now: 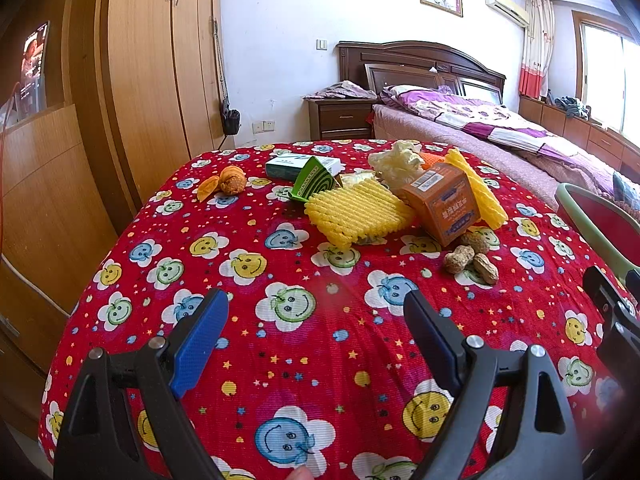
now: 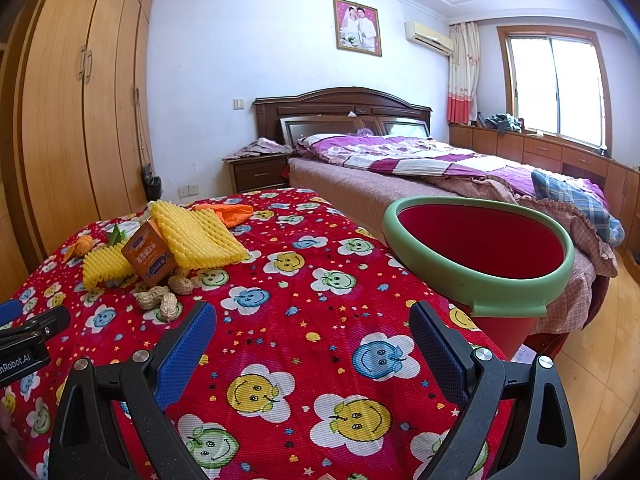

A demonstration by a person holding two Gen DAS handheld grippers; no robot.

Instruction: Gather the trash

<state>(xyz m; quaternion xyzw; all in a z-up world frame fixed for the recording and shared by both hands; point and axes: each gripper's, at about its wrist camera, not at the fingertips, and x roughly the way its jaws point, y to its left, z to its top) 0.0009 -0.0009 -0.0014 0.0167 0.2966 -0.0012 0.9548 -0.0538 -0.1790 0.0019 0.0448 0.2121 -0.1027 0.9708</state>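
Note:
Trash lies on a table with a red smiley-flower cloth (image 1: 304, 344): yellow foam fruit nets (image 1: 356, 212), an orange carton (image 1: 444, 202), peanuts (image 1: 472, 258), orange peel (image 1: 226, 184), a green-and-white box (image 1: 300, 164), a green coil packet (image 1: 316, 184) and crumpled white wrap (image 1: 396, 160). My left gripper (image 1: 316, 304) is open and empty over the near cloth, short of the pile. My right gripper (image 2: 312, 320) is open and empty; the peanuts (image 2: 162, 300), carton (image 2: 150, 258) and nets (image 2: 196, 236) lie to its left. A red bin with a green rim (image 2: 472, 280) stands at the table's right edge.
A bed (image 2: 440, 168) with purple bedding stands behind the table, with a nightstand (image 2: 256, 172) beside it. Wooden wardrobes (image 1: 152, 80) run along the left wall. The right gripper's body shows at the right edge of the left wrist view (image 1: 616, 320). Wooden floor (image 2: 600, 360) lies to the right.

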